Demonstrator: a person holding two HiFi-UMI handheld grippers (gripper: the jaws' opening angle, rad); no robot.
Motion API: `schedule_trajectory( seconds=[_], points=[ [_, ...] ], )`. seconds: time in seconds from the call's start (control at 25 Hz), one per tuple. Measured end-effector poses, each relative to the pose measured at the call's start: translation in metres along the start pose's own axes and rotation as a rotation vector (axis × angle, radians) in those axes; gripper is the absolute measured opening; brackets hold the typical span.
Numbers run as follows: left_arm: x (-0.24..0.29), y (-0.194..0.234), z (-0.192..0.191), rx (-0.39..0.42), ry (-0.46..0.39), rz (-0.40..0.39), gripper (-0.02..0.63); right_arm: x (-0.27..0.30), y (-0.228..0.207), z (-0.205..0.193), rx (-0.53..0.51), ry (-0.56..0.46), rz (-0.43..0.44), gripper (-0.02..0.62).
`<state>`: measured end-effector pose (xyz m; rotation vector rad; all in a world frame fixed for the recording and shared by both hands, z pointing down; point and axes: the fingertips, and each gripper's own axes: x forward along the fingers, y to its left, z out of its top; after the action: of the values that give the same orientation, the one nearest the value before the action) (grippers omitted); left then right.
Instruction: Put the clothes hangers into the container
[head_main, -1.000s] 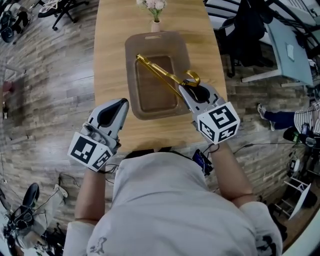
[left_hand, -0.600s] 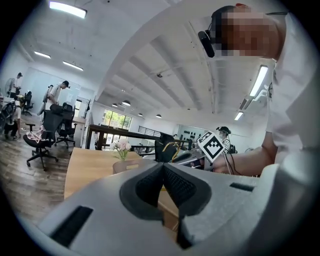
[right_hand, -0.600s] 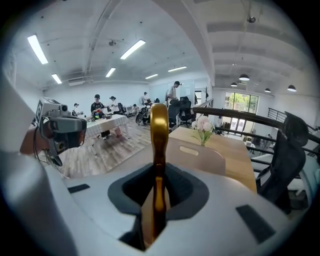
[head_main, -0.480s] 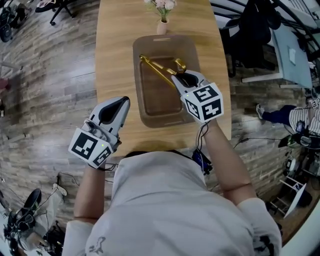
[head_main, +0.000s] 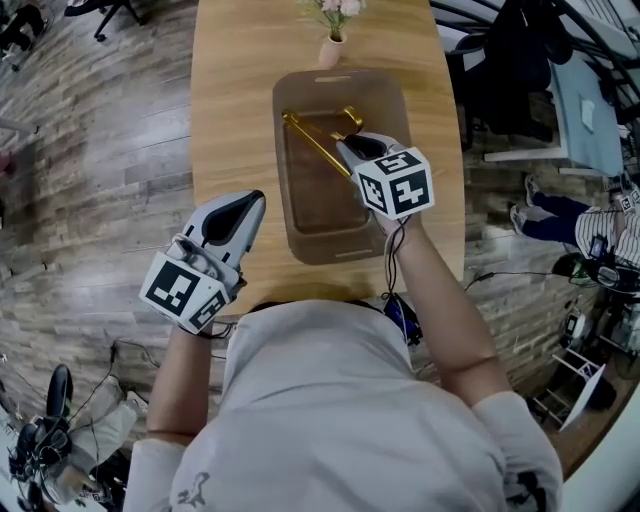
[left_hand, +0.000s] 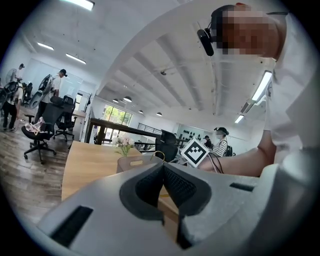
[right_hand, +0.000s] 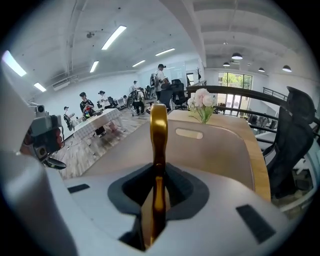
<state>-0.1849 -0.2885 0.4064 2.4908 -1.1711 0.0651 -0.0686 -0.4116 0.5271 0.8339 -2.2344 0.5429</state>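
Golden clothes hanger (head_main: 316, 142) is clamped in the fingers of the right gripper (head_main: 350, 152), with the container (head_main: 340, 246) below them; the left gripper (head_main: 244, 204) has its fingers closed on nothing.

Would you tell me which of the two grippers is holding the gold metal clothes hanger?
The right gripper: its jaws clamp the gold metal clothes hanger; the left gripper is shut on nothing.

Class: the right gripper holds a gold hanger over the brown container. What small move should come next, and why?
Probably ease the right gripper a little lower into the container, ready to release. Its jaws are clamped on the gold hanger, which sits within the container's walls, but whether it touches the bottom cannot be told.
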Motion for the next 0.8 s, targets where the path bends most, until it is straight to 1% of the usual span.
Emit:
schedule_trajectory(
  seconds=[0.28, 0.56, 0.8],
  points=[
    [0.003, 0.015, -0.005, -0.028, 0.016, 0.008, 0.006, 0.029, -0.008, -0.015, 0.055, 0.057, 0.014, 0.075],
    [0.007, 0.021, -0.012, -0.044, 0.032, 0.007, 0.006, 0.044, -0.017, -0.033, 0.11, 0.092, 0.021, 0.077],
    [0.01, 0.026, -0.013, -0.05, 0.037, 0.002, 0.006, 0.048, -0.034, -0.043, 0.16, 0.103, -0.018, 0.085]
  ],
)
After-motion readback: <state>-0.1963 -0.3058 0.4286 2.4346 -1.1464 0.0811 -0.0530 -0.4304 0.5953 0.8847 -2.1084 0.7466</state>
